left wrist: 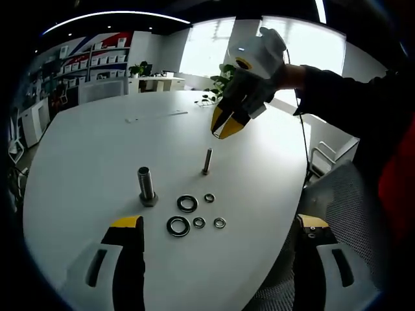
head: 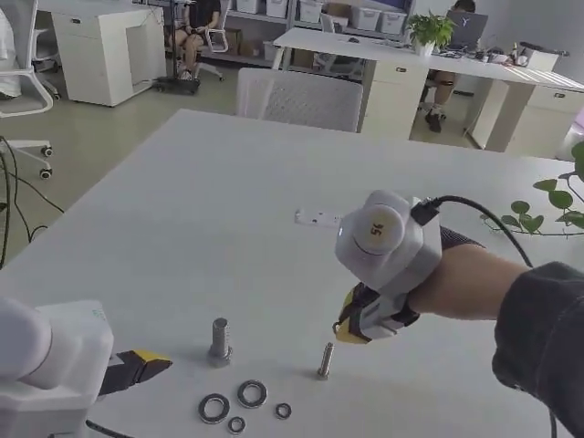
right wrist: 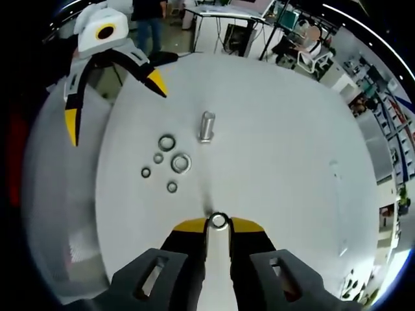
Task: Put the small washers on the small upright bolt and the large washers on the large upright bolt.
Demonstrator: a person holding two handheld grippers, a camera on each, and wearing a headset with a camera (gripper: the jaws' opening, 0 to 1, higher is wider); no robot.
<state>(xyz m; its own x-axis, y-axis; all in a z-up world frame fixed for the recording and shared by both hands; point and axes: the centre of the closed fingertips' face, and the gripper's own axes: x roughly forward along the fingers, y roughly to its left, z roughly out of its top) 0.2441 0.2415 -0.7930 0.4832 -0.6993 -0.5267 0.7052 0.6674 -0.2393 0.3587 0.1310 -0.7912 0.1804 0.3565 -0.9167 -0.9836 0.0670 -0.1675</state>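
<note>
I have a small steel washer (right wrist: pixel 218 221) pinched by its rim between the tips of my right gripper (right wrist: pixel 218 228), the jaws drawn almost together on it. The ring is tiny, and I read it as a washer rather than a bolt top. It is held flat, with its hole looking straight down along the jaws. I judge that grip is chosen so the hole can be lined up with a thread below.

Just below and beside those tips stands the small grey upright bolt (head: pixel 326 360), near the near edge of the white table (head: pixel 228 210). Its head is on the surface, its threaded end is up and its long axis is vertical. The washer is apart from its top, not yet dropped on.

Between the bolts and the near edge lie the loose ones: two large steel washers (head: pixel 252 394) and three small loose washers (left wrist: pixel 209 197). All lie flat and grouped close together, an easy reach from either post.

The large grey upright bolt (head: pixel 219 342) stands further left along that edge, also thread up, with nothing on it.

My left gripper (right wrist: pixel 115 107) hangs over the near left corner with its jaws spread wide and nothing between them. I take it to be parked clear of the work.
</note>
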